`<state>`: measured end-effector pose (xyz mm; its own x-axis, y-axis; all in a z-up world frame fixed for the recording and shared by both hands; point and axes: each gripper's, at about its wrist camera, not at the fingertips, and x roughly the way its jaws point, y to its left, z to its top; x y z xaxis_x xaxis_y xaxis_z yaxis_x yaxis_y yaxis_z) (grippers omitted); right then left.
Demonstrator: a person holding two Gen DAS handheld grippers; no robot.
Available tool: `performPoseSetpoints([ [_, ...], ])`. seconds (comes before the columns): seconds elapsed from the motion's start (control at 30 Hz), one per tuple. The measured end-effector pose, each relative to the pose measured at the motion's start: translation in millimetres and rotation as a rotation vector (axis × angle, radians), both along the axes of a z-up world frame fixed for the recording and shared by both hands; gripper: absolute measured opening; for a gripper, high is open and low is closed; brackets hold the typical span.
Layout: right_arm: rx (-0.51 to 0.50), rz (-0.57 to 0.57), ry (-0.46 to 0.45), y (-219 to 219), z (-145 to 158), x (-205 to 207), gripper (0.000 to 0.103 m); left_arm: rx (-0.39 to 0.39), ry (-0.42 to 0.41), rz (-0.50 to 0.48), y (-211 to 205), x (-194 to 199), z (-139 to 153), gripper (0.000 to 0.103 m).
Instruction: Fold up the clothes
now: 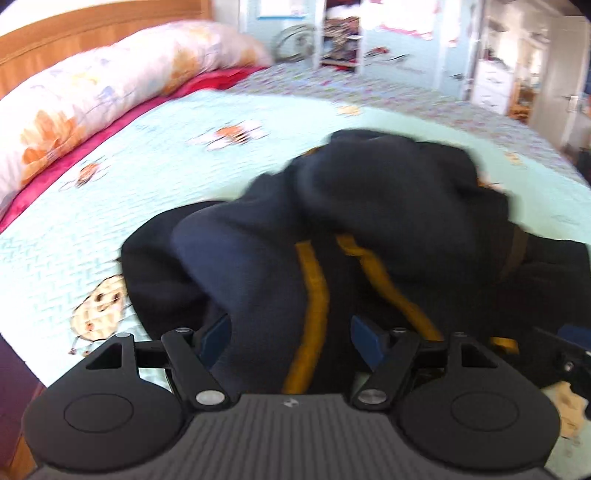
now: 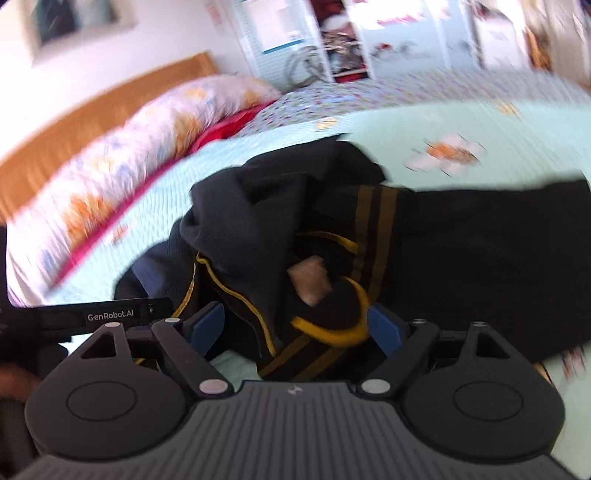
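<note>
A dark navy garment (image 1: pixel 332 221) with yellow stripes lies crumpled on the mint bedspread (image 1: pixel 147 155). My left gripper (image 1: pixel 291 336) hovers at its near edge with jaws wide apart. Striped cloth lies between the blue pads (image 1: pixel 365 339), which do not press on it. In the right wrist view the same garment (image 2: pixel 461 251) spreads to the right, with a beige tag (image 2: pixel 308 280) showing in its folds. My right gripper (image 2: pixel 295 328) is open over a yellow-trimmed edge (image 2: pixel 332 332), its pads (image 2: pixel 384 332) clear of the cloth. The left gripper's body (image 2: pixel 110 315) shows at the left.
A long floral bolster (image 1: pixel 103 92) and a red blanket (image 1: pixel 218 81) lie along the wooden headboard (image 1: pixel 74 33). Beyond the bed stand a pale wardrobe (image 1: pixel 399 44) and a doorway (image 1: pixel 554 85). Bare bedspread (image 2: pixel 461 122) stretches behind the garment.
</note>
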<state>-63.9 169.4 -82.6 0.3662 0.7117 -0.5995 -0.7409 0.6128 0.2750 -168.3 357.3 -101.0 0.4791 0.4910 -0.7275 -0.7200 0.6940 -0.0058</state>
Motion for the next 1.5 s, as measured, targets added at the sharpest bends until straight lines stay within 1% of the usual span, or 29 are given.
performPoseSetpoints([
  [0.07, -0.061, 0.028, -0.051, 35.0, -11.1, -0.1, 0.086, -0.036, 0.014, 0.027, 15.4, -1.4, -12.7, 0.074],
  [0.13, -0.15, 0.035, -0.117, 66.8, -27.9, 1.8, 0.086, -0.076, 0.029, 0.028, 25.3, 0.5, -25.7, 0.074],
  [0.2, -0.239, 0.017, -0.19, 89.3, -47.0, 6.2, 0.086, -0.1, 0.045, 0.015, 30.3, 4.8, -37.0, 0.075],
  [0.23, -0.259, 0.008, -0.203, 93.0, -53.4, 9.9, 0.084, -0.107, 0.052, 0.006, 30.7, 7.3, -41.0, 0.075],
  [0.27, -0.252, 0.009, -0.187, 90.9, -55.7, 14.9, 0.075, -0.111, 0.052, -0.003, 30.4, 9.2, -43.7, 0.074],
  [0.3, -0.223, 0.012, -0.153, 84.3, -54.5, 19.9, 0.063, -0.11, 0.045, -0.013, 29.2, 10.5, -45.3, 0.073],
  [0.33, -0.194, 0.011, -0.125, 75.9, -51.3, 24.0, 0.057, -0.106, 0.03, -0.028, 27.2, 11.5, -46.1, 0.068],
  [0.37, -0.173, 0.009, -0.11, 66.2, -46.9, 27.4, 0.04, -0.1, 0.015, -0.047, 24.1, 12.7, -45.9, 0.052],
  [0.4, -0.151, 0.007, -0.091, 56.1, -42.2, 31.1, 0.033, -0.093, 0.004, -0.067, 19.7, 14.1, -43.8, 0.045],
  [0.43, -0.121, 0.004, -0.061, 44.7, -36.7, 35.5, 0.028, -0.092, -0.004, -0.087, 14.5, 15.1, -41.1, 0.033],
  [0.47, -0.09, -0.012, -0.04, 32.9, -30.8, 39.4, 0.022, -0.097, -0.016, -0.11, 9.0, 15.4, -37.6, 0.028],
  [0.6, -0.044, -0.098, -0.08, -12.8, -6.2, 47.7, 0.01, -0.087, -0.068, -0.203, -20.9, 11.3, -14.9, 0.023],
  [0.63, -0.034, -0.123, -0.094, -24.5, -0.2, 49.2, 0.01, -0.089, -0.081, -0.237, -28.9, 9.5, -8.0, 0.019],
  [0.67, -0.03, -0.161, -0.115, -37.5, 5.6, 51.0, 0.004, -0.094, -0.096, -0.275, -37.6, 7.6, -1.3, 0.013],
  [0.73, -0.046, -0.239, -0.169, -64.0, 13.9, 53.5, 0.004, -0.09, -0.117, -0.347, -57.7, 3.4, 10.5, 0.013],
  [0.77, -0.051, -0.261, -0.187, -76.4, 17.6, 54.0, 0.004, -0.075, -0.12, -0.363, -66.7, 1.3, 14.8, 0.016],
  [0.83, -0.043, -0.262, -0.194, -96.0, 27.7, 50.5, 0.015, -0.041, -0.127, -0.339, -73.9, -4.8, 21.4, 0.021],
  [0.87, -0.027, -0.259, -0.198, -100.8, 32.2, 45.1, 0.036, -0.026, -0.132, -0.305, -71.3, -8.4, 24.1, 0.036],
  [0.9, -0.009, -0.254, -0.202, -103.7, 36.3, 39.7, 0.071, -0.011, -0.14, -0.266, -65.4, -12.6, 26.4, 0.046],
  [0.93, 0.015, -0.242, -0.206, -102.0, 39.0, 34.2, 0.083, 0.001, -0.146, -0.224, -57.5, -17.9, 28.9, 0.063],
  [0.97, 0.038, -0.222, -0.212, -96.3, 40.2, 28.6, 0.087, 0.011, -0.147, -0.183, -48.5, -23.9, 31.9, 0.069],
  [1.07, 0.051, -0.121, -0.216, -58.9, 38.7, 17.6, 0.086, 0.028, -0.147, -0.078, -23.8, -41.8, 41.8, 0.07],
  [1.13, 0.041, -0.052, -0.239, -25.6, 35.0, 11.3, 0.086, 0.029, -0.142, -0.023, -14.4, -54.2, 45.1, 0.072],
  [1.27, -0.081, 0.004, -0.288, 54.7, 11.6, 12.0, 0.086, 0.004, -0.123, 0.021, -0.3, -69.9, 48.5, 0.072],
  [1.33, -0.15, 0.008, -0.288, 81.4, -8.0, 19.8, 0.086, -0.015, -0.112, 0.019, -1.9, -77.2, 44.0, 0.072],
  [1.37, -0.184, 0.007, -0.284, 91.2, -19.0, 24.5, 0.082, -0.025, -0.106, 0.017, -1.5, -79.1, 40.8, 0.072],
  [1.43, -0.233, 0.006, -0.261, 105.7, -38.0, 34.2, 0.054, -0.04, -0.1, 0.015, 0.4, -79.4, 34.2, 0.072],
  [1.47, -0.207, 0.007, -0.222, 96.6, -36.7, 38.4, 0.021, -0.043, -0.099, 0.014, 2.8, -74.3, 29.5, 0.072],
  [1.5, -0.185, -0.001, -0.221, 82.7, -31.3, 38.7, 0.013, -0.046, -0.098, 0.014, 4.6, -71.5, 25.8, 0.072],
])
